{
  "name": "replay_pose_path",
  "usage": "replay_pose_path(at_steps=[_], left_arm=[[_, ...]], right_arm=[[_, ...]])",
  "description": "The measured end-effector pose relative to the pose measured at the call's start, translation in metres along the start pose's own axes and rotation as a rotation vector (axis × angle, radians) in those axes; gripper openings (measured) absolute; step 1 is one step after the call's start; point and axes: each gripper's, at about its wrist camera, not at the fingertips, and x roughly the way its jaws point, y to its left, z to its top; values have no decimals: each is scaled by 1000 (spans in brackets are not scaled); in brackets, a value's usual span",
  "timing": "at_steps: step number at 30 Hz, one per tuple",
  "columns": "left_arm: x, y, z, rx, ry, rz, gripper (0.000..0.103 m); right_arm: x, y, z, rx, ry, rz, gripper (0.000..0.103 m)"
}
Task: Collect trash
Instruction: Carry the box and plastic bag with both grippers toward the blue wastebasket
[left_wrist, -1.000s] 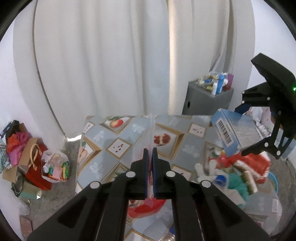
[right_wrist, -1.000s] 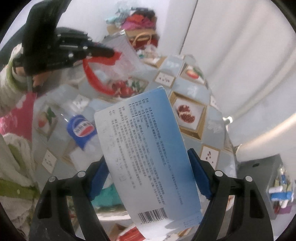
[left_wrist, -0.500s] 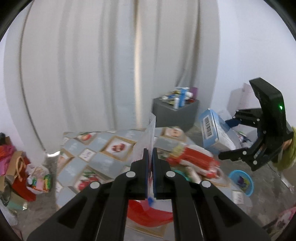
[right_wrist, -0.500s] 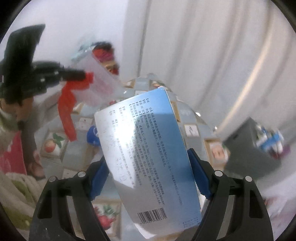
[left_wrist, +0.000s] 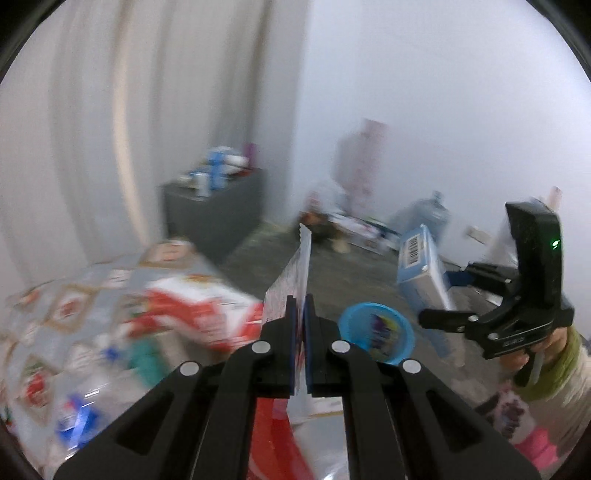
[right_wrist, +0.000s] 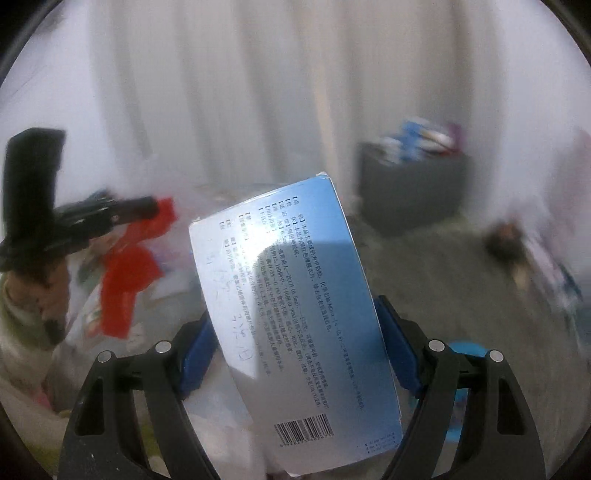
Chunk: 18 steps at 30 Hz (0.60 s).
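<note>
Box: flat blue and white cardboard box (right_wrist: 295, 325), small printed text across its broad face, barcode near one end, faint handwriting on the pale half; held up in the air, tilted
Right gripper: (right_wrist: 295, 354) jaws wide, blue pads pressed on the box's two long edges
Left gripper: (left_wrist: 300, 321) jaws nearly together, pinching the edge of a clear plastic bag (left_wrist: 295, 273) with red handles; the bag stands up thin between the pads
Bucket: small blue bucket (left_wrist: 376, 332) on the grey floor, below the box in the left view
Table: patterned cloth (left_wrist: 85, 306) strewn with blurred wrappers
Cabinet: grey cabinet (left_wrist: 214, 214) by the white curtain (left_wrist: 147, 110)
</note>
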Motion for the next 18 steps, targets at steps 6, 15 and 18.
replay_pose_path(at_steps=[6, 15, 18], left_arm=[[92, -78, 38, 32, 101, -191, 3], [248, -170, 45, 133, 271, -319, 4], [298, -189, 31, 159, 345, -327, 4]], right_arm=[[-11, -109, -40, 322, 19, -143, 76], [26, -248, -99, 758, 23, -193, 76], [52, -283, -111, 853, 35, -207, 76]])
